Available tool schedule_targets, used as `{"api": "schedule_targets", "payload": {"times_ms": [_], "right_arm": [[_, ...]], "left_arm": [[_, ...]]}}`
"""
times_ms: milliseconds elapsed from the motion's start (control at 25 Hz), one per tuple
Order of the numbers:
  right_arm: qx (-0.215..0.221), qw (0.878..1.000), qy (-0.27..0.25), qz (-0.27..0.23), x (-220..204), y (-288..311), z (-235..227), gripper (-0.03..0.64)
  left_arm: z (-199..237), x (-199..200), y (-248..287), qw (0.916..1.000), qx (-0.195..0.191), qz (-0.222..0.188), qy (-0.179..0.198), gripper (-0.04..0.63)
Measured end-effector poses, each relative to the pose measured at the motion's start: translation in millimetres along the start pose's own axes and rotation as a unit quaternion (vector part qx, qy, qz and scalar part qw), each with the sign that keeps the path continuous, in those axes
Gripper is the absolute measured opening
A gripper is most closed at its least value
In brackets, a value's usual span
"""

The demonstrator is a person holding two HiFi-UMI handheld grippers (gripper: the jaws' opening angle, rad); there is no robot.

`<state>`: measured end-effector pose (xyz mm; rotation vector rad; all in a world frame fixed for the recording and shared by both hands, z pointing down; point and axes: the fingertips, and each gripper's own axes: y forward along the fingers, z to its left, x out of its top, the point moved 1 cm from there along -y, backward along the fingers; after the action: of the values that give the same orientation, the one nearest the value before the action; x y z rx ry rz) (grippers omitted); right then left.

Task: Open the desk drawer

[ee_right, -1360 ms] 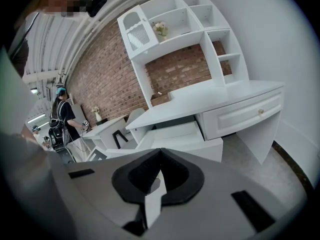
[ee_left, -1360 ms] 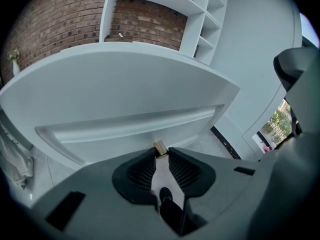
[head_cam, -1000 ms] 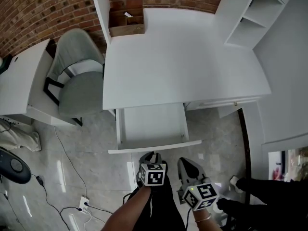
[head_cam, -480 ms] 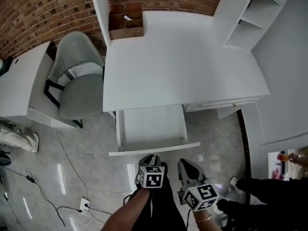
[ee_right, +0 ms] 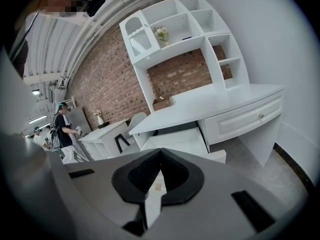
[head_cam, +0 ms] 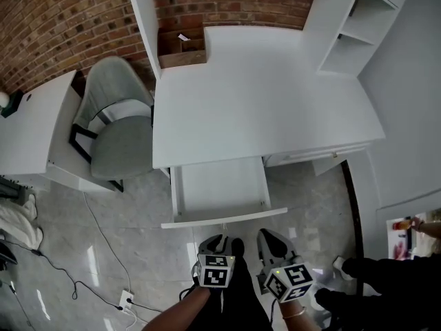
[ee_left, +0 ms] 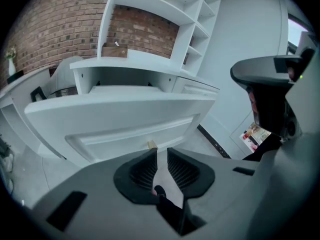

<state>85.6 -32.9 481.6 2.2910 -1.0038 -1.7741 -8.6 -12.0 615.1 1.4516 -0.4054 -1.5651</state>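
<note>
Head view looks steeply down on a brick wall (head_cam: 62, 26) and a pale tiled floor (head_cam: 138, 219), with a broad white table (head_cam: 262, 95) set against the wall and a white shelf unit (head_cam: 351, 26) rising at its right end. A second white table (head_cam: 31, 126) stands at the left, and one grey chair (head_cam: 120, 136) sits between the two. The desk drawer (head_cam: 220, 188) stands pulled out from under the main table's front edge, left of centre. A second drawer (head_cam: 317, 154) to its right is closed, so there are two drawers. A small wooden box (head_cam: 181, 47) rests at the table's back left corner. A cable trails across the floor to a wall-type socket block (head_cam: 125, 298). Nothing stands between the drawer front and the two tongs, which hang side by side just short of it, both tilted downward. The left tongs (head_cam: 219, 243) have their jaws apart and closing with nothing between them, and the drawer's brass knob (ee_left: 152, 144) shows just beyond their tips. The right tongs (head_cam: 272, 240) point toward the table with their tips together, gripping nothing.
</note>
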Motion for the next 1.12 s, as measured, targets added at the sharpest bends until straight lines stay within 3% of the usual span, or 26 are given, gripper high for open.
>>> {"api": "schedule_targets", "payload": {"times_ms": [760, 1120], "right_arm": [[0.027, 0.999, -0.034, -0.027, 35.1, -4.7, 20.2, 0.003], [0.032, 0.997, -0.051, -0.042, 52.5, -13.1, 23.8, 0.003]], "left_arm": [[14.3, 89.3, -84.6, 0.9925, -0.03, -0.119, -0.003, 0.048], [22.6, 126.2, -114.6, 0.9874, -0.02, -0.156, 0.012, 0.02]]}}
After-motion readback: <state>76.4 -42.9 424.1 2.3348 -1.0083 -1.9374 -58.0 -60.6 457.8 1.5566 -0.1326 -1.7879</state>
